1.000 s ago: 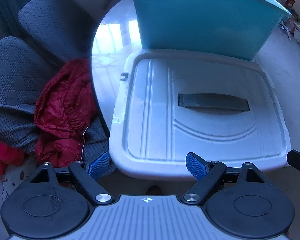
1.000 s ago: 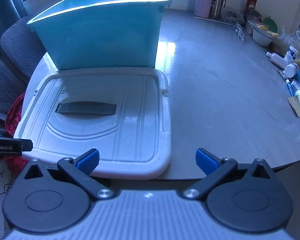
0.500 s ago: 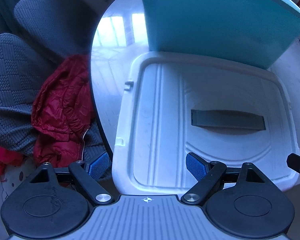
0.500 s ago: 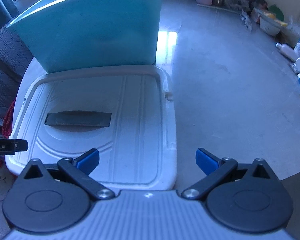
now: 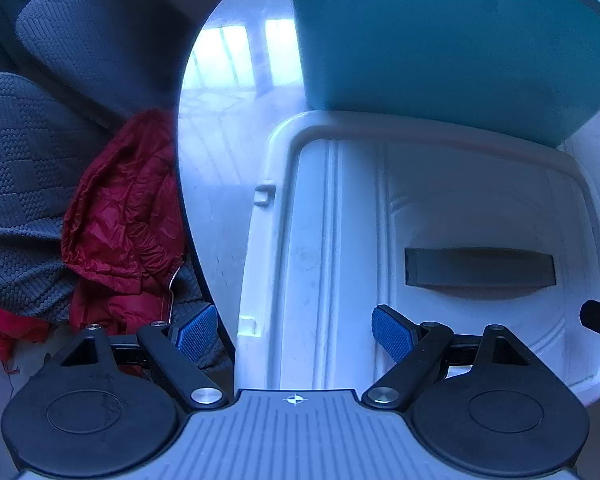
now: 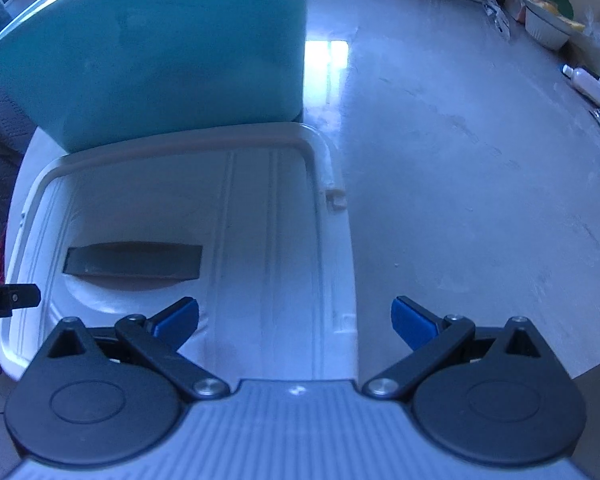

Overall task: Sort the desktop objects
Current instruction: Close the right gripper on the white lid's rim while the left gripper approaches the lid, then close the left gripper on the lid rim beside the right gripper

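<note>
A white plastic lid [image 5: 440,208] with a dark recessed handle [image 5: 480,268] lies flat on the grey table, in front of a teal storage bin [image 5: 440,40]. My left gripper [image 5: 296,336] is open and empty, straddling the lid's left edge from above. My right gripper [image 6: 296,320] is open and empty, straddling the lid's [image 6: 252,240] right edge; the bin [image 6: 160,48] stands behind it. Each gripper's tip shows at the edge of the other's view.
Grey knitted chairs [image 5: 24,184] with a red jacket [image 5: 124,216] stand left of the table edge. Bottles, bowls and small items [image 6: 580,60] crowd the far right of the grey table [image 6: 480,180].
Both grippers have moved forward and down toward the lid, the left toward its left edge and the right toward its right edge. Both stay open.
</note>
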### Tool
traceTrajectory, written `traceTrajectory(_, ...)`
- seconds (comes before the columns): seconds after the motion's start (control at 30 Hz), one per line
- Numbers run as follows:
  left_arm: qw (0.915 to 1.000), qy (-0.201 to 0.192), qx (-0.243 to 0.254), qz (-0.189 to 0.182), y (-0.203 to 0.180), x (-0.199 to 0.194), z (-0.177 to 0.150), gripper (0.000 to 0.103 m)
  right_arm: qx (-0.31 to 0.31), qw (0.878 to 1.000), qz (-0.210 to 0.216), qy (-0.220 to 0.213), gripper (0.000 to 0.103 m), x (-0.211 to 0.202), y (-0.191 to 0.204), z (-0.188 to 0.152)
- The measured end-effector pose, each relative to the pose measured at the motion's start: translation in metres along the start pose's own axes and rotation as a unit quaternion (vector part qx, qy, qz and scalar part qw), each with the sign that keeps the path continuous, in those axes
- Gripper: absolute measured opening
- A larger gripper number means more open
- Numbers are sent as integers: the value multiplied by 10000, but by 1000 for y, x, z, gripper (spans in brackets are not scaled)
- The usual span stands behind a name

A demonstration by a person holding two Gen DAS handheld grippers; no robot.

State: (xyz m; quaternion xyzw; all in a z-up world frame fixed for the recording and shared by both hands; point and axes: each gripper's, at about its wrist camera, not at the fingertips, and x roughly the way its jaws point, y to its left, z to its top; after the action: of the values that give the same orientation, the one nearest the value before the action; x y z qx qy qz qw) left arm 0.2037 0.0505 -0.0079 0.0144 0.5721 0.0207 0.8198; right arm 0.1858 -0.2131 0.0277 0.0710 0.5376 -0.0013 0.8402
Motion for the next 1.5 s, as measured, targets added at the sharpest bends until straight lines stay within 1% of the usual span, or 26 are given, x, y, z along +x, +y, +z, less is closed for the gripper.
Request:
traceTrajectory(0.1, 10000, 37, 14, -4, 1, 5, 5, 86, 68, 9999, 10, 107, 103, 7, -4, 6)
traceTrajectory(0.23, 10000, 66, 5, -34, 4, 10, 10, 86, 128, 9993, 34, 356, 103, 18, -5, 14)
traceTrajectory(0.33, 10000, 75, -4, -21, 6, 12, 13, 86, 200, 9979, 171, 590, 103, 28, -4, 16)
traceTrajectory(0.37, 10000, 73, -9, -20, 7, 13, 13, 86, 231, 9978, 231, 570, 103, 29, -4, 16)
traceTrajectory(0.57, 10000, 82, -29, 35, 11, 14, 15, 86, 60, 9981, 273, 543, 103, 31, 4, 21)
traceTrajectory(0.67, 9999, 76, -80, 48, 16, 14, 16, 86, -72, 9982, 304, 517, 100, 31, 9, 21)
traceTrajectory(0.73, 9999, 72, -114, 56, 19, 13, 16, 86, -106, 9984, 294, 461, 95, 29, 10, 19)
traceTrajectory(0.77, 9999, 70, -130, 60, 20, 13, 16, 86, -88, 9985, 317, 438, 88, 27, 8, 18)
traceTrajectory(0.83, 9998, 66, -164, 69, 23, 12, 16, 86, -30, 9983, 383, 434, 77, 23, 4, 18)
traceTrajectory(0.9, 9998, 62, -198, 77, 27, 12, 17, 86, -67, 9980, 427, 471, 73, 21, 1, 19)
traceTrajectory(0.97, 9997, 58, -232, 85, 30, 12, 17, 86, -39, 9977, 459, 500, 72, 21, -2, 21)
traceTrajectory(1.03, 9996, 57, -271, 88, 33, 11, 16, 86, 12, 9978, 465, 481, 67, 22, -7, 23)
traceTrajectory(1.1, 9995, 64, -294, 91, 36, 11, 15, 86, 130, 9977, 496, 452, 56, 19, -14, 21)
traceTrajectory(1.13, 9995, 69, -294, 95, 36, 12, 14, 86, 168, 9974, 524, 460, 54, 19, -18, 21)
traceTrajectory(1.17, 9995, 73, -293, 97, 37, 12, 14, 86, 171, 9972, 543, 481, 50, 20, -20, 24)
traceTrajectory(1.33, 9995, 70, -288, 88, 40, 11, 11, 86, 57, 9970, 529, 557, 50, 21, -18, 26)
traceTrajectory(1.5, 9993, 72, -357, 103, 47, 8, 7, 86, -38, 9972, 524, 533, 51, 20, -16, 26)
